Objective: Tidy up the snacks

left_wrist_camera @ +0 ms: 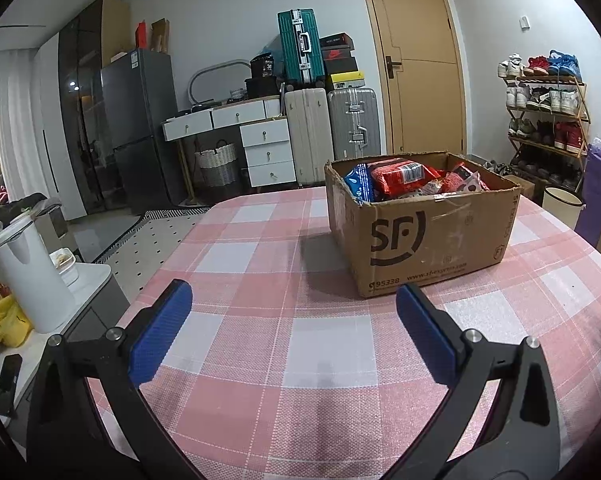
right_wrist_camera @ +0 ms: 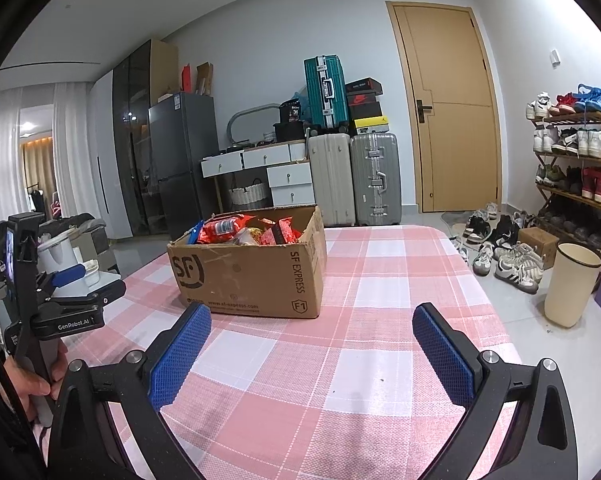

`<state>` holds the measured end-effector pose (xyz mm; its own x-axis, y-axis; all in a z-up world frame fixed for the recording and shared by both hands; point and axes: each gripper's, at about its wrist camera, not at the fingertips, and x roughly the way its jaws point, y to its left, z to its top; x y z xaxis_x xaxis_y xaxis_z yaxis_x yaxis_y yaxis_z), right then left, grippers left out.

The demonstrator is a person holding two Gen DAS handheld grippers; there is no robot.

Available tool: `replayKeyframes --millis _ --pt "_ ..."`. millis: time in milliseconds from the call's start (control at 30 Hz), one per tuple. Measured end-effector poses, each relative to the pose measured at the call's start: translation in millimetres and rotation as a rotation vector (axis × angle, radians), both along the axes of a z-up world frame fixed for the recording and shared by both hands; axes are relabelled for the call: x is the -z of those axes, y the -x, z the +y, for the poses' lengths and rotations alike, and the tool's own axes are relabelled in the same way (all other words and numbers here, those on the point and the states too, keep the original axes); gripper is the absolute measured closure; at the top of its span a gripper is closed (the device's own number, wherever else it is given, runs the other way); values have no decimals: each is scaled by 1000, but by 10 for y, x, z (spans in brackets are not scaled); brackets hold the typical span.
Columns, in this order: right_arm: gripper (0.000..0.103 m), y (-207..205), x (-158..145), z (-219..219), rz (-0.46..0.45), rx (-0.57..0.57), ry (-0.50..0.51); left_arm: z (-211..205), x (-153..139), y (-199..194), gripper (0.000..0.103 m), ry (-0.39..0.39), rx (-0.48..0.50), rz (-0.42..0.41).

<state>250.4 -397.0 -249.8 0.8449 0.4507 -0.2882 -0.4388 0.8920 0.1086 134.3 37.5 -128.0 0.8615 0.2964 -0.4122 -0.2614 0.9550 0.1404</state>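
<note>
A brown SF Express cardboard box (left_wrist_camera: 428, 236) stands on the pink checked tablecloth (left_wrist_camera: 260, 264), filled with snack packets: red ones (left_wrist_camera: 400, 176) and a blue one (left_wrist_camera: 358, 180). It also shows in the right wrist view (right_wrist_camera: 252, 276) with red packets (right_wrist_camera: 224, 230). My left gripper (left_wrist_camera: 294, 300) is open and empty, low over the cloth, short of the box's near left corner. My right gripper (right_wrist_camera: 312, 320) is open and empty, in front of the box's right corner. The left gripper also appears in the right wrist view (right_wrist_camera: 70, 280), held by a hand.
A white kettle (left_wrist_camera: 28, 276) and yellow bag (left_wrist_camera: 0, 316) sit on a side unit left of the table. A cream bin (right_wrist_camera: 570, 284), shoes (right_wrist_camera: 508, 260) and a shoe rack (right_wrist_camera: 576, 168) are on the right. Suitcases (right_wrist_camera: 352, 176), drawers and a fridge stand behind.
</note>
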Motion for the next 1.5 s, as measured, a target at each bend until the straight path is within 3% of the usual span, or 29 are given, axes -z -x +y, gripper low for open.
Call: replayKeyframes --millis 600,1500 --pt "0 27 -3 -8 -1 -1 5 -13 2 19 1 2 9 4" --pt "0 39 -2 -7 3 0 5 66 -15 37 1 70 32 -9"
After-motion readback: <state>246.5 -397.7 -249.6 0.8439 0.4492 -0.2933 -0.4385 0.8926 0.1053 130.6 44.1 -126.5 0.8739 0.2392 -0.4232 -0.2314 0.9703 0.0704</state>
